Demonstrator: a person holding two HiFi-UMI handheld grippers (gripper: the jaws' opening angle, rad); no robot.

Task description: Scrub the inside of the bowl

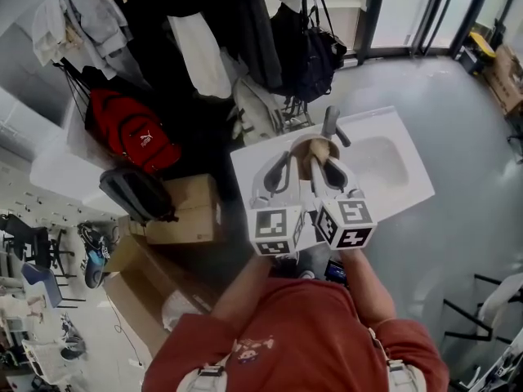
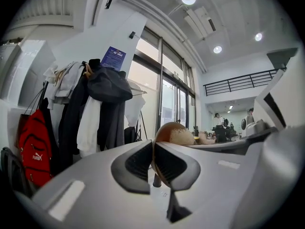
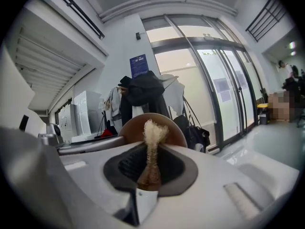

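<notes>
A brown wooden bowl is held up on edge over the white sink. My left gripper is shut on the bowl's rim; in the left gripper view the thin rim runs between the dark pads. My right gripper is shut on a pale fibrous scrubber, whose tuft stands in front of the bowl's inner face. That tuft also shows inside the bowl in the left gripper view. Whether the tuft touches the bowl I cannot tell.
A grey faucet stands at the sink's back edge. Coats hang on a rack behind it, with a black bag and a red backpack. Cardboard boxes sit left of the sink. Glass doors lie beyond.
</notes>
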